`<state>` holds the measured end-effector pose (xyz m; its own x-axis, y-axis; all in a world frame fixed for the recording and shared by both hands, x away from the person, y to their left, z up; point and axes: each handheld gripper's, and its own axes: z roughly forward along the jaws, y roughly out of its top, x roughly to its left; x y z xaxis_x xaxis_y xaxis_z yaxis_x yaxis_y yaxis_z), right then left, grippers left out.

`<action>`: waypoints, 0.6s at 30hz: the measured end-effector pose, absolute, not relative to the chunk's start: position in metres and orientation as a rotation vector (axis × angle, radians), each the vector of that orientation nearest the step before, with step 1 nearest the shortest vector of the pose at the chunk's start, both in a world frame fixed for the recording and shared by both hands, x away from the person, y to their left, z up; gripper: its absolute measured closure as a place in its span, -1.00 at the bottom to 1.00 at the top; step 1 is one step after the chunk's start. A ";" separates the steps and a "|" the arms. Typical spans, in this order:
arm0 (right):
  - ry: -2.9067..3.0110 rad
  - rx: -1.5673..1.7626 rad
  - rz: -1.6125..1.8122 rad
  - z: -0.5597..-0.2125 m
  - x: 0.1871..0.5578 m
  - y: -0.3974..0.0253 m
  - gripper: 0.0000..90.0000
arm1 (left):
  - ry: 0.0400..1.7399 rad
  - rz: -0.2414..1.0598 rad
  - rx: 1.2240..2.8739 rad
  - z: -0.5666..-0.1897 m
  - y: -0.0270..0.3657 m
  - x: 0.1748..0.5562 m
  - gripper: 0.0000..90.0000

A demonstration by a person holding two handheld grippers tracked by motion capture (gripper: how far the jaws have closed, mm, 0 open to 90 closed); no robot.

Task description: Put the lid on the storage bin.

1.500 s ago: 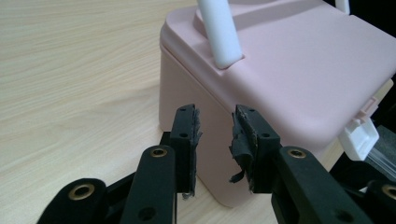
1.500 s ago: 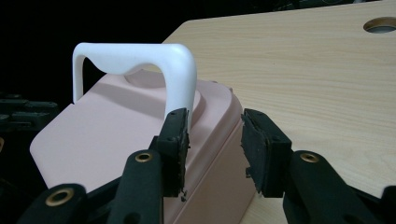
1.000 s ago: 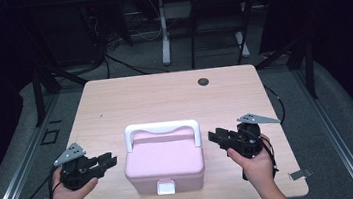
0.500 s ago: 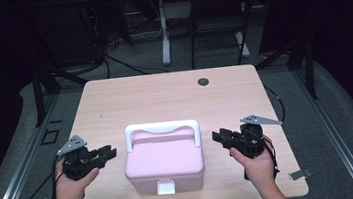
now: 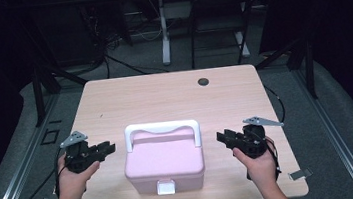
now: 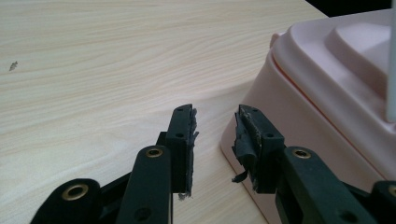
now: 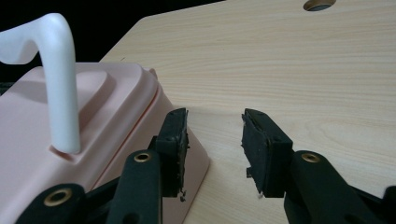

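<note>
A pink box (image 5: 164, 161) with a white carrying handle (image 5: 162, 129) stands near the front edge of the bench (image 5: 164, 93), its small white latch (image 5: 165, 187) facing the person. The left gripper (image 5: 103, 149) sits just beside the box's left side and the right gripper (image 5: 223, 137) near its right side, both pointing inward, which looks like a set-up for taking the box from two sides at once or steadying it while the lid is worked. Both pairs of fingers are released and hold nothing: in the left gripper view one finger (image 6: 250, 140) is close against the box's lower wall (image 6: 299, 116), the other (image 6: 181, 142) over bare wood. In the right gripper view the gap lies over the bench, just off the box's corner (image 7: 187, 149). The lid is down and the handle stands upright, so what the box holds cannot be seen. A dark round hole (image 5: 203, 82) sits far back on the bench.
</note>
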<state>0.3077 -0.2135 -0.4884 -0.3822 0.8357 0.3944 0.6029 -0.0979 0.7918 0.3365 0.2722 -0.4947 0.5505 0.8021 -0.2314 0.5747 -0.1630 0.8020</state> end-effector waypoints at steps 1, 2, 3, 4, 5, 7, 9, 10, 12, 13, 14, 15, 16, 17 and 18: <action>1.936 1.597 1.472 -0.489 0.308 -0.214 0.33 | 1.131 0.308 1.852 -0.496 0.272 0.337 0.49; 1.935 1.601 1.470 -0.490 0.308 -0.215 0.33 | 1.134 0.312 1.855 -0.497 0.273 0.338 0.49; 1.933 1.603 1.466 -0.491 0.309 -0.216 0.33 | 1.137 0.312 1.852 -0.498 0.273 0.339 0.49; 1.934 1.601 1.460 -0.492 0.309 -0.216 0.33 | 1.142 0.315 1.852 -0.499 0.273 0.340 0.49; 1.932 1.601 1.452 -0.493 0.309 -0.216 0.33 | 1.146 0.314 1.849 -0.500 0.274 0.341 0.49; 1.931 1.598 1.438 -0.495 0.309 -0.217 0.33 | 1.154 0.317 1.852 -0.502 0.275 0.343 0.48; 1.927 1.600 1.428 -0.497 0.309 -0.217 0.33 | 1.160 0.320 1.851 -0.504 0.276 0.344 0.47; 1.927 1.600 1.424 -0.497 0.309 -0.217 0.33 | 1.167 0.317 1.850 -0.505 0.276 0.344 0.47; 1.929 1.595 1.410 -0.499 0.309 -0.217 0.33 | 1.169 0.315 1.838 -0.507 0.277 0.345 0.45; 1.924 1.595 1.406 -0.500 0.309 -0.217 0.33 | 1.171 0.314 1.833 -0.508 0.277 0.346 0.43; 1.923 1.594 1.397 -0.502 0.309 -0.217 0.33 | 1.175 0.315 1.833 -0.509 0.277 0.346 0.42; 1.922 1.596 1.392 -0.503 0.310 -0.217 0.33 | 1.173 0.314 1.841 -0.509 0.277 0.346 0.42; 1.921 1.601 1.393 -0.504 0.310 -0.217 0.33 | 1.174 0.324 1.839 -0.510 0.277 0.346 0.41; 1.918 1.599 1.390 -0.505 0.310 -0.217 0.33 | 1.174 0.328 1.840 -0.511 0.277 0.346 0.40; 1.915 1.597 1.388 -0.506 0.310 -0.217 0.33 | 1.173 0.326 1.846 -0.511 0.277 0.346 0.38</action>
